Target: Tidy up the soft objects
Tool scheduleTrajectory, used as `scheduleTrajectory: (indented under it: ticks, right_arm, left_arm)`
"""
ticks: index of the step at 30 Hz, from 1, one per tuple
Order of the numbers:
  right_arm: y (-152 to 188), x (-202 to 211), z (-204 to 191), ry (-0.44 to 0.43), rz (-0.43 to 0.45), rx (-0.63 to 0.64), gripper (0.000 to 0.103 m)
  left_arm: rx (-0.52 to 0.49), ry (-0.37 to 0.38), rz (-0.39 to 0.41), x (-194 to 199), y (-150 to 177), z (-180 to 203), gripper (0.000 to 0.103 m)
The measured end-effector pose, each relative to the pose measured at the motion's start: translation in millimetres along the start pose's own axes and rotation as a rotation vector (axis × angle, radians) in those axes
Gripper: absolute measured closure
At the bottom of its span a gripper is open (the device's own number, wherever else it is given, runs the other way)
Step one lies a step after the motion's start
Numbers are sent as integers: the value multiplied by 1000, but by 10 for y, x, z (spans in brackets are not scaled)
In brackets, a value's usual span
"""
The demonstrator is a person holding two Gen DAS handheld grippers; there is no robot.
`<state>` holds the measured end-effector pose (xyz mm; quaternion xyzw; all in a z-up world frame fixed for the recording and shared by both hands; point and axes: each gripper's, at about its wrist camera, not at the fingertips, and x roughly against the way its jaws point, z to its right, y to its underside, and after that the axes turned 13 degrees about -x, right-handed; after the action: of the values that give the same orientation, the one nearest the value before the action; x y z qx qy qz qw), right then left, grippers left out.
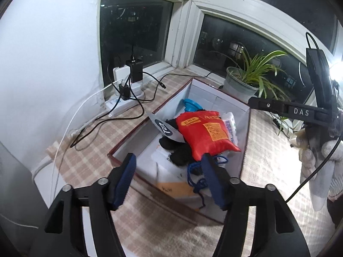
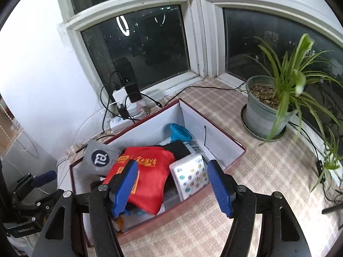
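- Soft objects are sitting piled in the open box (image 2: 214,137): red pouch (image 2: 150,177) on top, grey pouch (image 2: 99,159) leaning on the box's left wall, tissue pack (image 2: 190,175) to the right of the red one.
- We're seeing black fabric (image 1: 180,156) under the red pouch (image 1: 205,132); mostly buried, can't tell what it is.
- Blue cord (image 1: 197,180) is trailing along the near end of the box, partly hidden behind our left gripper's (image 1: 169,180) right finger.
- Blue round thing (image 2: 180,132) at the far end: half hidden in the left view, clearer in the right view.
- Left view is showing the other tool and a gloved hand (image 1: 321,160) at the right edge, cut off by the frame.
- Right view is showing the whole plant pot (image 2: 265,107); the left view only catches it behind the box.
- Left gripper: jaws standing wide apart, gripping nothing, hanging above the near end of the box.
- Right gripper (image 2: 173,186): jaws also wide, empty, above the red pouch and tissue pack.
- Power strip (image 1: 122,102) and cables are crowding the far left corner; checked cloth (image 2: 268,182) to the right of the box is giving us room.
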<state>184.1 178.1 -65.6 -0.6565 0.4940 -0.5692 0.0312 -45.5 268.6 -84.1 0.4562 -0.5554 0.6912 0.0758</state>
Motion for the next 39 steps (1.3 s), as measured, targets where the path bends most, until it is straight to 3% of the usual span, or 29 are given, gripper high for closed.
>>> scheduleTrajectory:
  ticks: [11, 14, 26, 39]
  right_arm:
    - [443, 620, -118, 23, 66, 17, 27]
    - [598, 810, -133, 32, 89, 8, 24]
    - [1129, 1450, -213, 143, 176, 22, 19]
    - [1342, 1783, -109, 169, 235, 12, 19]
  left_arm:
    - [6, -7, 36, 472, 94, 168, 29]
    - [5, -26, 40, 598, 141, 234, 23]
    - [-29, -68, 59, 988, 268, 556, 23]
    - [-37, -82, 62, 1117, 360, 902, 23]
